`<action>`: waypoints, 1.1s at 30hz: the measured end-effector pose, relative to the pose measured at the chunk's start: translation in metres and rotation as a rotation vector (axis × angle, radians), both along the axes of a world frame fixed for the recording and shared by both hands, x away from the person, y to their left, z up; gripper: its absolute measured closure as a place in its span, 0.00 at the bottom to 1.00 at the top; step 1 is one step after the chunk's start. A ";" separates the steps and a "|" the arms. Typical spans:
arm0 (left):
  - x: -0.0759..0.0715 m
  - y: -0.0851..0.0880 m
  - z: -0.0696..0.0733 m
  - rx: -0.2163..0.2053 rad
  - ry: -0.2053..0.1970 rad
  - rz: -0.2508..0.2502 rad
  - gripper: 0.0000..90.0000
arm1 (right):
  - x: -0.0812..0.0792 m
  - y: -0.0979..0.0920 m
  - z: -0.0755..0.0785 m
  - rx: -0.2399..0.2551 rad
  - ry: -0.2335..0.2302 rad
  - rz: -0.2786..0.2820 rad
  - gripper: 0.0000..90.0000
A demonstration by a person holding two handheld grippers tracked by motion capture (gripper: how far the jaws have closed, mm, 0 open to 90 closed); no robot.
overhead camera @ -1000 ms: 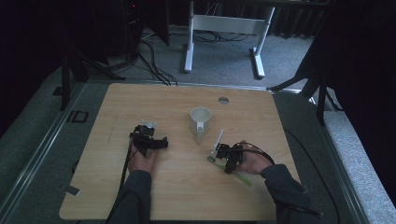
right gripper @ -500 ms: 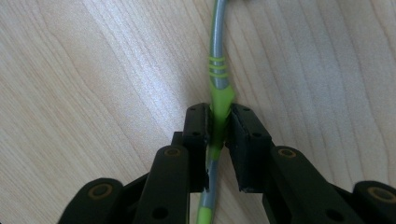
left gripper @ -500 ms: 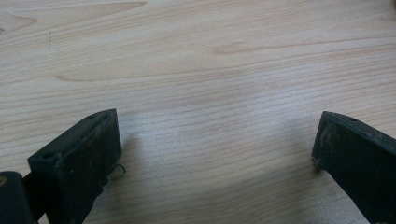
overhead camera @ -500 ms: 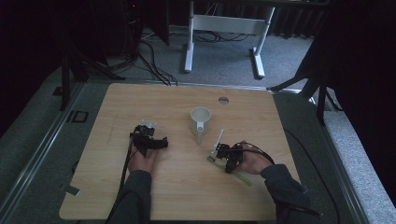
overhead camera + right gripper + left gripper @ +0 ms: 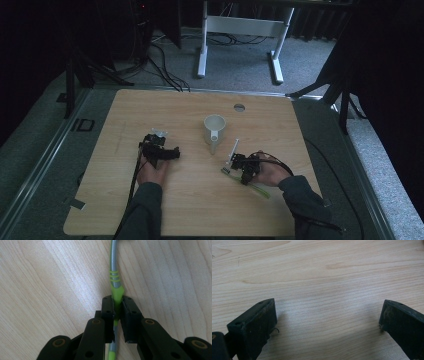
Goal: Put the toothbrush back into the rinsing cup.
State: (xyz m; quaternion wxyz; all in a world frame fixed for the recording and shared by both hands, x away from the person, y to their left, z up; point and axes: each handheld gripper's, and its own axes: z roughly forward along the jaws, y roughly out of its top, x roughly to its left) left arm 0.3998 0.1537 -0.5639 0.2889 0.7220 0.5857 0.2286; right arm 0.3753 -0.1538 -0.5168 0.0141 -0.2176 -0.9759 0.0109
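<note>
Closing in over the last second, the jaws of the right gripper (image 5: 118, 312) now pinch the green-and-grey handle of a toothbrush (image 5: 115, 280) that lies flat on the wooden table (image 5: 190, 107); both hands have otherwise kept their places. Seen from above, the toothbrush (image 5: 250, 186) rests near the table's right front, under the right gripper (image 5: 243, 167), with a white mug (image 5: 214, 129) standing a little beyond it toward the middle. The left gripper (image 5: 327, 322), resting well apart to the left, holds its jaws wide over bare wood with nothing between them. Risk from here appears to lie in the grip itself: the pads clamp a narrow, tapering, smooth stretch of the handle, so the brush could swivel or slide out on lifting, or its long end could drag against the tabletop.
</note>
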 end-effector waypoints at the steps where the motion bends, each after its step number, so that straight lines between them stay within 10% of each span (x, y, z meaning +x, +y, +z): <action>1: 0.000 0.000 0.000 0.000 0.000 0.000 0.02 | 0.000 0.000 0.000 0.000 0.000 0.000 0.90; 33: 0.000 0.000 0.000 0.000 0.000 0.000 0.02 | 0.000 -0.008 0.025 0.101 -0.093 -0.055 0.91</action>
